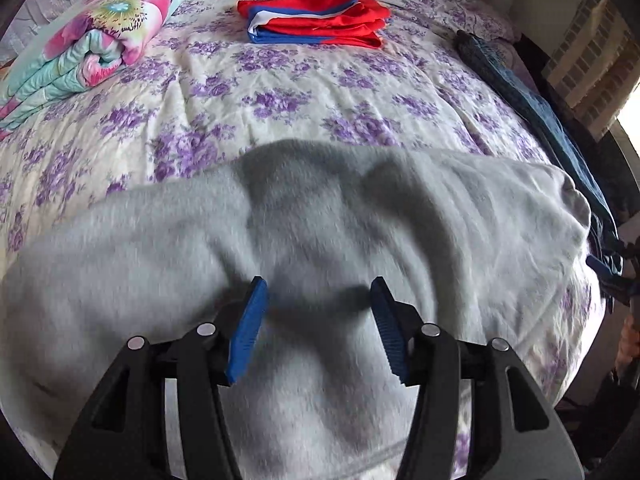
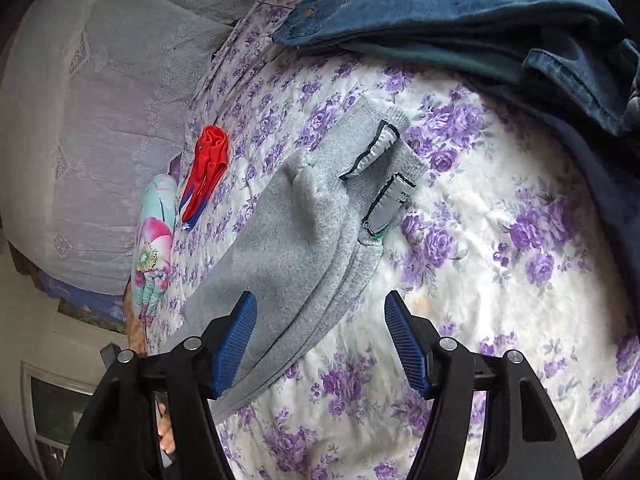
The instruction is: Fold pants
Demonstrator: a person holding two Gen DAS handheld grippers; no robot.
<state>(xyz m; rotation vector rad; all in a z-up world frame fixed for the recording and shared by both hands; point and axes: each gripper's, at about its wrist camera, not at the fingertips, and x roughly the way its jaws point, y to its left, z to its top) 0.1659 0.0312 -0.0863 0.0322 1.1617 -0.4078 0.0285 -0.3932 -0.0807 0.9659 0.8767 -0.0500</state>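
Grey fleece pants lie across the near part of the floral bedsheet, turned inside out. In the right wrist view the pants run away from me, with white labels showing near the ribbed waistband. My left gripper is open, just above the grey fabric, holding nothing. My right gripper is open over the pants' near edge, its left finger above the cloth and its right finger above the sheet.
Folded red, white and blue shorts lie at the far middle of the bed. A rolled floral quilt sits far left. Blue jeans lie along the right edge; they also show in the right wrist view.
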